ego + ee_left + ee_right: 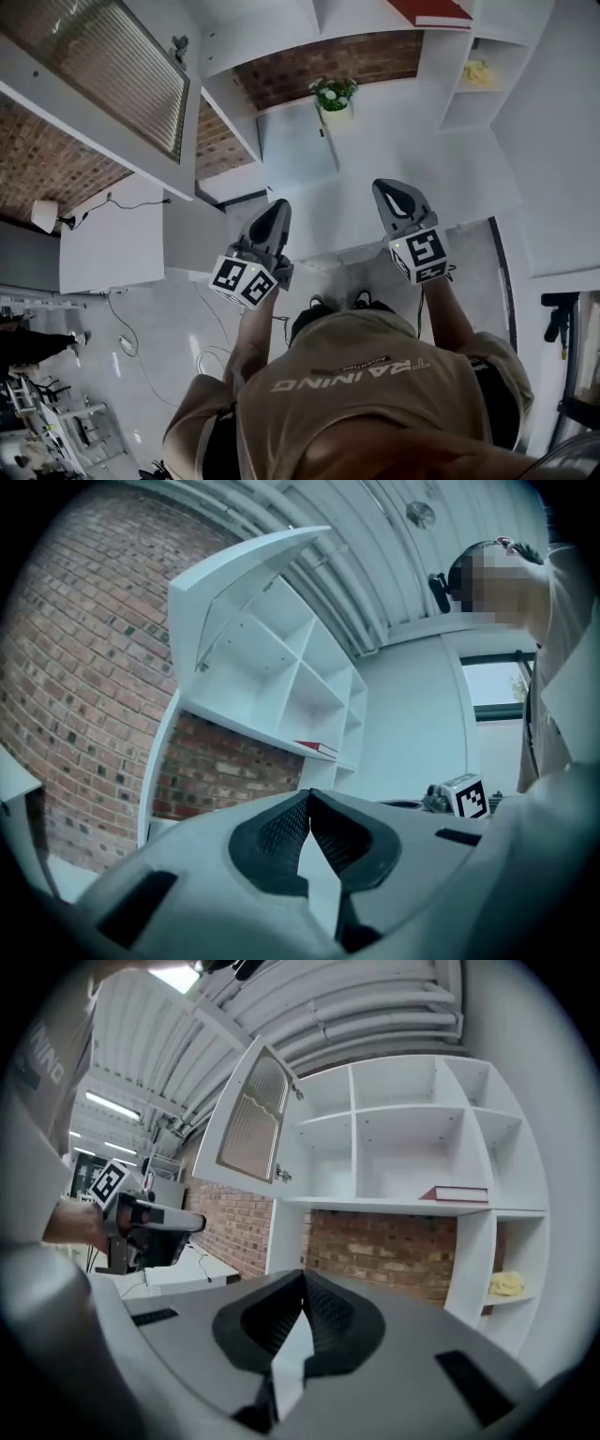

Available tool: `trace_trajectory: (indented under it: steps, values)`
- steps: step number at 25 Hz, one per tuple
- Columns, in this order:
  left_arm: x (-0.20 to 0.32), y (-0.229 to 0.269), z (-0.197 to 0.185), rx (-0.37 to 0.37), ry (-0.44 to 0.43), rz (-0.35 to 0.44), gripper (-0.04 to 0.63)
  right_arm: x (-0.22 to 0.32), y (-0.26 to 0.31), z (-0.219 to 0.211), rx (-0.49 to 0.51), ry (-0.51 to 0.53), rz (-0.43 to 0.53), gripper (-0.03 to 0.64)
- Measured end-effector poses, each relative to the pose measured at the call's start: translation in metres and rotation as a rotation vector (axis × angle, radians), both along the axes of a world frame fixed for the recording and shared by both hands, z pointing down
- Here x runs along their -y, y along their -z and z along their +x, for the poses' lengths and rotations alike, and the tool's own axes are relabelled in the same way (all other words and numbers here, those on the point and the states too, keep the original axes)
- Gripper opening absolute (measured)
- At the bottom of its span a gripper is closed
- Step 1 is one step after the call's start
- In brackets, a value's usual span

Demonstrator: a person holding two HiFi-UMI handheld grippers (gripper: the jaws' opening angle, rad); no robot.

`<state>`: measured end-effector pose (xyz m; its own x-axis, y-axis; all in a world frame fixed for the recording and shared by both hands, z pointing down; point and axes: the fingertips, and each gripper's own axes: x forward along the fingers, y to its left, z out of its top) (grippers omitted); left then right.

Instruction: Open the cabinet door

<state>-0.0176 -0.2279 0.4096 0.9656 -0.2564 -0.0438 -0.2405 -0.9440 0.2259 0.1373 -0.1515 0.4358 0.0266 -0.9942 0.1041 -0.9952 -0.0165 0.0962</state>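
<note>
both grippers are held out level in front of the cabinet, well short of it. the left gripper (309, 795) has its jaws pressed together, tips touching, nothing in them. the right gripper (303, 1275) is the same, closed and empty.

the door (251, 1121) stands wide open at the cabinet's upper left corner, angled out and clear of its compartment. it's a white frame around a ribbed glass pane. neither gripper touches it.

the cabinet (409, 1108) is white and split into open compartments, most of them bare. a red book (457, 1193) lies flat on the cabinet's middle shelf, toward its right side. something yellow (507, 1283) sits in a lower right compartment. under that middle shelf a brick wall (384, 1251) shows at the cabinet's back, and a small plant (334, 94) stands in front of it on a white top.

left of the cabinet, a white desk (112, 246) with cables sits against more brick. pale pipes (375, 1016) run along the ceiling above the cabinet, and a glossy grey floor (187, 319) lies before it.
</note>
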Motion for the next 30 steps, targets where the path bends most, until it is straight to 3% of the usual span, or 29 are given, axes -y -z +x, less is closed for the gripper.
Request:
trace_trajectory:
  steps: [9, 16, 22, 30]
  values:
    - [0.002, 0.03, -0.013, -0.026, 0.065, 0.091, 0.008, -0.008, 0.026, -0.014, 0.038, 0.027, 0.052, 0.014]
    - [0.001, 0.031, -0.02, -0.023, 0.039, 0.067, 0.008, -0.005, 0.028, -0.023, 0.062, 0.021, 0.016, 0.014]
    - [0.004, 0.052, -0.024, -0.057, 0.008, 0.119, 0.008, 0.0, 0.033, -0.03, 0.031, 0.011, 0.025, 0.014]
    - [0.005, 0.044, -0.031, -0.073, -0.015, 0.123, 0.008, -0.001, 0.042, -0.047, 0.039, -0.011, 0.055, 0.014]
